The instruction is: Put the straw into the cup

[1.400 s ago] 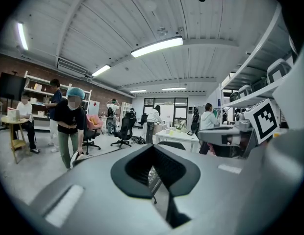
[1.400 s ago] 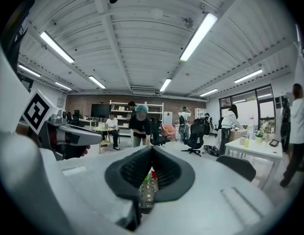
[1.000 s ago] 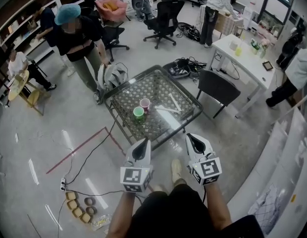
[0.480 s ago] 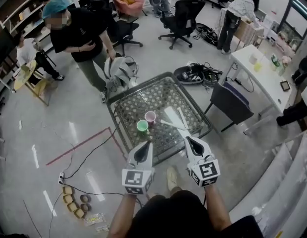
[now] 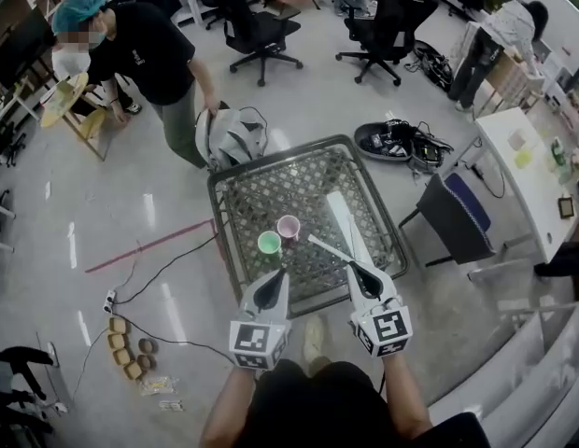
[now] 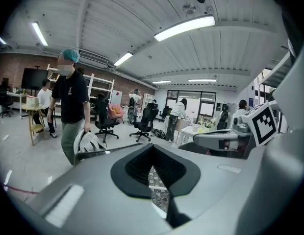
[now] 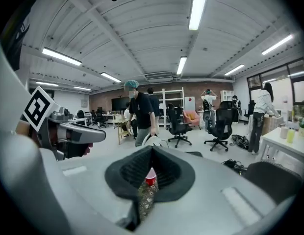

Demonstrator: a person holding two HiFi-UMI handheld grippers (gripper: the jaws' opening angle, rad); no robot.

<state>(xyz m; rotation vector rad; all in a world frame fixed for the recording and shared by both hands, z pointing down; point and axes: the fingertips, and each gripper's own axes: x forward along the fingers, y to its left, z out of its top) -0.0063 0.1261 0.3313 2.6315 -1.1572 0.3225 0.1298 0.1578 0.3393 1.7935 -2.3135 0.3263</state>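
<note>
Holding grippers: a person is standing at the near edge of a lattice-topped glass table [image 5: 299,180], one claw in each hand, both pointing out over it.
Left gripper [image 5: 277,273]: its jaws are resting together with nothing between them, and it is pointing toward the green cup [image 5: 269,243].
Right gripper [image 5: 353,267]: its jaws are likewise meeting at the tips and gripping nothing; its own view is showing the pink cup [image 7: 150,179] through the gap behind the tips.
Cups: the green cup and the pink cup [image 5: 289,227] are standing upright, just beside each other, near the table's middle.
Straw [image 5: 329,248]: it is lying flat on the table to the right of the cups, apart from them, with its near end close to the right gripper's tip; a wider white strip [image 5: 349,220] is lying beside it.
Background: a person in a teal cap [image 5: 145,49] is standing beside a grey-and-white bag [image 5: 232,143] on the floor beyond the table.
</note>
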